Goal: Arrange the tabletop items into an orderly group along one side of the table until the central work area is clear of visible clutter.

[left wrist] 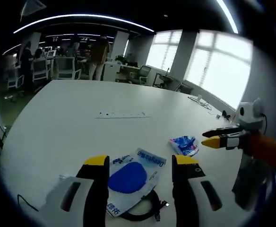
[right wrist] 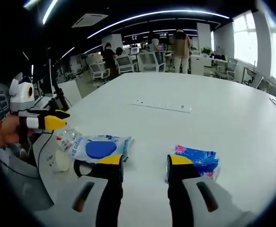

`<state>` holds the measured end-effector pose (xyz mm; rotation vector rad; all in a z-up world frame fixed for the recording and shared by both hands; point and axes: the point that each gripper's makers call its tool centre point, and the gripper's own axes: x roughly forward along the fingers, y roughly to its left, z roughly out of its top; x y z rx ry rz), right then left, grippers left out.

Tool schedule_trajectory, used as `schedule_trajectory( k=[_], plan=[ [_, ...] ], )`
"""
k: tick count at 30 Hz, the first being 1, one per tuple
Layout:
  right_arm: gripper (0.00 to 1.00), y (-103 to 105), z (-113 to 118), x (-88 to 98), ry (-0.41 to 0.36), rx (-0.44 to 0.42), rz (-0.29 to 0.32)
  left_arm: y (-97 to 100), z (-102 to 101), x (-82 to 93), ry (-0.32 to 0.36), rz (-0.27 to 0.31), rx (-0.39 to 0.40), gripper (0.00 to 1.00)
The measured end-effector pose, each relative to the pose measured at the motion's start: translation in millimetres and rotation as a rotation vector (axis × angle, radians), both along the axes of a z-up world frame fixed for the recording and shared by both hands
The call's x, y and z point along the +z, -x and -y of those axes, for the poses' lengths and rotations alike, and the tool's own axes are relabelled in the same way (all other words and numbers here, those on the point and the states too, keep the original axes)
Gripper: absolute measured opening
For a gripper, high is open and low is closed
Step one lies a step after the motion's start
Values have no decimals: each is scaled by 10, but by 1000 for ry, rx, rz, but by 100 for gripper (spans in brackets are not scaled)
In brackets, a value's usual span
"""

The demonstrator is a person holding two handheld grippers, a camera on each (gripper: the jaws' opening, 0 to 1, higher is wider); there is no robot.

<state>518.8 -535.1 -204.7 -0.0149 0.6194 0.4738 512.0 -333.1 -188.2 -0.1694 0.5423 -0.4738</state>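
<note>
Both views look low across the shared table (left wrist: pixel 81 123) from adjacent sides.

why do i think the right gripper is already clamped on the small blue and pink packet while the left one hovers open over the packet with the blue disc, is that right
Not quite. In the right gripper view the right gripper is open, jaws apart and holding nothing; the small blue and pink packet lies on the white table just past its right jaw. The rest holds: the left gripper hovers open over the packet with the blue disc.
</note>
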Motion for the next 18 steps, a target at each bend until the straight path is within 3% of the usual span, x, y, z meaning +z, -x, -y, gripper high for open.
schedule_trajectory(
  k=[18],
  plan=[
    [34,-33,-317,-137,8,65,-32,208,-402,-212,-20,-53,94,52]
  ],
)
